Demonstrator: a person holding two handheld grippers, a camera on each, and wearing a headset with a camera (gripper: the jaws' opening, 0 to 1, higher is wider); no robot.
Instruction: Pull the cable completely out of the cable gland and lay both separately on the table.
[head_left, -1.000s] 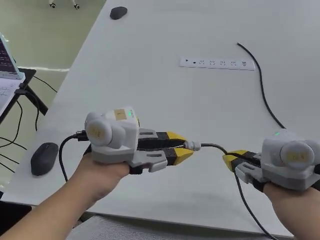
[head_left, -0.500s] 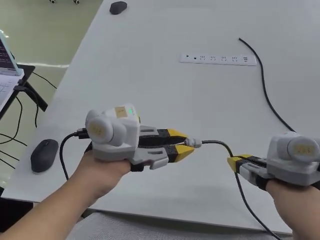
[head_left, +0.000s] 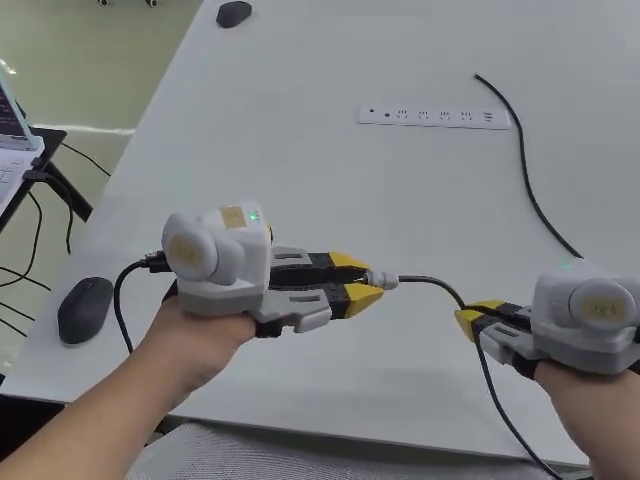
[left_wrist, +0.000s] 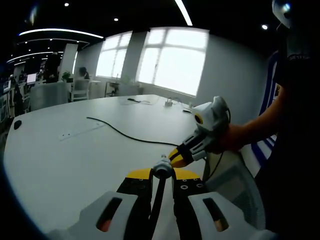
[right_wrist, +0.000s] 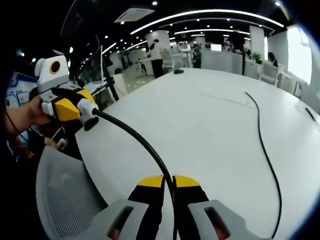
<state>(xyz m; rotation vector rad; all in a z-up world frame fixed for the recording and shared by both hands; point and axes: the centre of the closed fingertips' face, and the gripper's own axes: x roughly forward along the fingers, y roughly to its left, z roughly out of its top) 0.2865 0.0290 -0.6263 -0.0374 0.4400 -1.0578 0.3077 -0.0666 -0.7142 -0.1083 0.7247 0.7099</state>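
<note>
Your left tool (head_left: 365, 280): clenched on the cable gland (head_left: 384, 282), held in the air above the white tabletop (head_left: 300, 130). Your right tool (head_left: 464, 317): clenched on the black cable (head_left: 430, 282). The cable runs into the gland, spanning the gap between both tools.

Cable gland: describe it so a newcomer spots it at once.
Over the near edge of the white table, find the left gripper. The cable gland is the pale grey knob pinched at its yellow tips, the only light piece on the black cable running to the right gripper.
</note>
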